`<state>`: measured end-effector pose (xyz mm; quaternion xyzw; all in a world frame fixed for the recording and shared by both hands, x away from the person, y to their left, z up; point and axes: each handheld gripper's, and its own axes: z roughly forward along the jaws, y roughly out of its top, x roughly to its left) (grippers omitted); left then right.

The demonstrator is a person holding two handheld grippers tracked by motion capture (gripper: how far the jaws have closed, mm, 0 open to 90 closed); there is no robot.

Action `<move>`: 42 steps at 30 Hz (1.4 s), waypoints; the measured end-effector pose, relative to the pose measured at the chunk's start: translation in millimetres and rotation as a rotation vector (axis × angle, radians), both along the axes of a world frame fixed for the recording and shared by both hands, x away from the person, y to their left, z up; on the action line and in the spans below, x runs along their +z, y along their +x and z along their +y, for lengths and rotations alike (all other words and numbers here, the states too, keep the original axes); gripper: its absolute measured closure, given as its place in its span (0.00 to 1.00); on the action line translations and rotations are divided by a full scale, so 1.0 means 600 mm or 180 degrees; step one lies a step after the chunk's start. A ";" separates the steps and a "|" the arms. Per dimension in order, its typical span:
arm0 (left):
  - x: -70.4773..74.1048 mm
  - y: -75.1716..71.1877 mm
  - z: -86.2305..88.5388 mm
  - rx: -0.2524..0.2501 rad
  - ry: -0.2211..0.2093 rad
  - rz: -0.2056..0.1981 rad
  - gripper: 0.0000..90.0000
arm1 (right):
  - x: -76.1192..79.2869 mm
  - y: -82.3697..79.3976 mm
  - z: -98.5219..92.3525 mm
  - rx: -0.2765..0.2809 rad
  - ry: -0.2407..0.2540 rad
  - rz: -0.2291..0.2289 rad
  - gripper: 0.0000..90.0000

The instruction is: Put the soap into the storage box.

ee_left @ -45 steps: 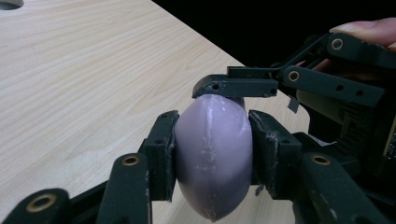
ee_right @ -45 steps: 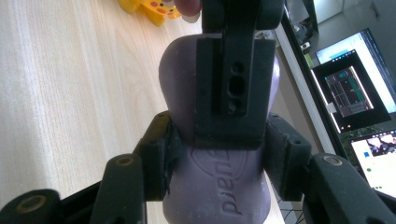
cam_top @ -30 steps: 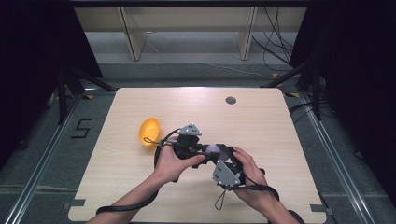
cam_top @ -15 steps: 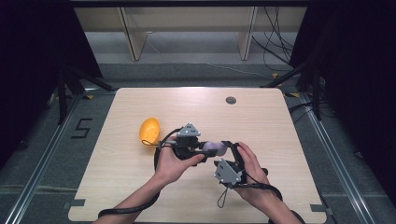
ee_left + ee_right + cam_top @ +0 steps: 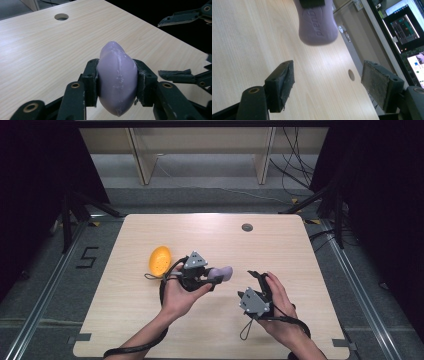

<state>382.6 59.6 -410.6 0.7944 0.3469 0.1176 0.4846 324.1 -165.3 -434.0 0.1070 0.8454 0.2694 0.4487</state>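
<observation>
Above the table, left tongs grip soap.

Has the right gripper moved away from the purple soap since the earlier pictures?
Yes. The right gripper, jaws just opened, drew back rightward from the soap, toward the table's right edge.

Purple soap bar — held above table.

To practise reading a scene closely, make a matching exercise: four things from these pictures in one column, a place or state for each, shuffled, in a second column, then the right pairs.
Things:
1. soap
2. orange object
3. right tool
4. hole

Places or states:
A. open, with nothing between its pads
B. in the tabletop near the far edge
C. clamped in the left tool
D. lying on the table left of the left hand

Pairs: 1-C, 2-D, 3-A, 4-B
</observation>
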 end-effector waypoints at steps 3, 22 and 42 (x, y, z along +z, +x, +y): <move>-0.001 0.000 0.003 0.0016 0.0034 -0.0079 0.65 | 0.000 0.001 -0.006 -0.0013 0.0005 0.0001 0.31; -0.007 -0.001 0.028 0.0357 0.0092 -0.0204 0.65 | -0.001 0.002 -0.031 -0.0196 0.0146 0.0084 0.32; -0.019 0.002 0.073 0.0735 0.0036 -0.0274 0.65 | -0.004 0.007 -0.035 -0.0195 0.0119 0.0157 0.32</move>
